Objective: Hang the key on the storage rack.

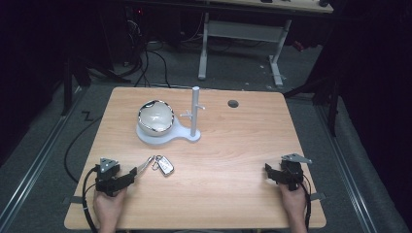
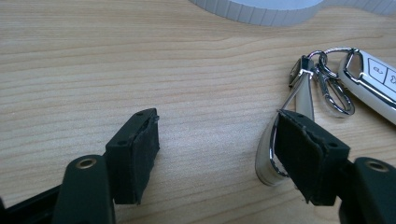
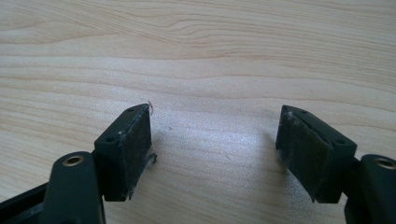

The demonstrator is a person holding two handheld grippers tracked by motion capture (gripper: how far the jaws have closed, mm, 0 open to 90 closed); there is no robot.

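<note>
On the near left of the wooden table (image 1: 228,160), the left gripper (image 1: 135,173) rests low in the person's left hand (image 1: 109,204), its jaws standing apart with bare wood between them. From the left gripper view (image 2: 217,140), the pale strap loop (image 2: 285,135) of the key bunch lies just outside the right-hand jaw, touching or nearly touching its outer edge, but not between the pads, so nothing is gripped. That strap runs up to a metal ring and clasp (image 2: 331,88), and from there to the white car key fob (image 2: 376,81), which lies flat on the table, angled away. Seen from above, the key fob (image 1: 165,166) sits just ahead of the left gripper's tips, a little left of the table's middle and near the front edge of the white stand base (image 1: 167,136). A shiny round bowl (image 1: 155,116) sits on that base, with a white post (image 1: 195,111) rising upright beside it. Over at the near right, the right gripper (image 1: 270,171) rests in the right hand (image 1: 294,201), well apart from the keys; its own view (image 3: 215,140) shows the jaws wide open over plain wood, holding nothing.
</note>
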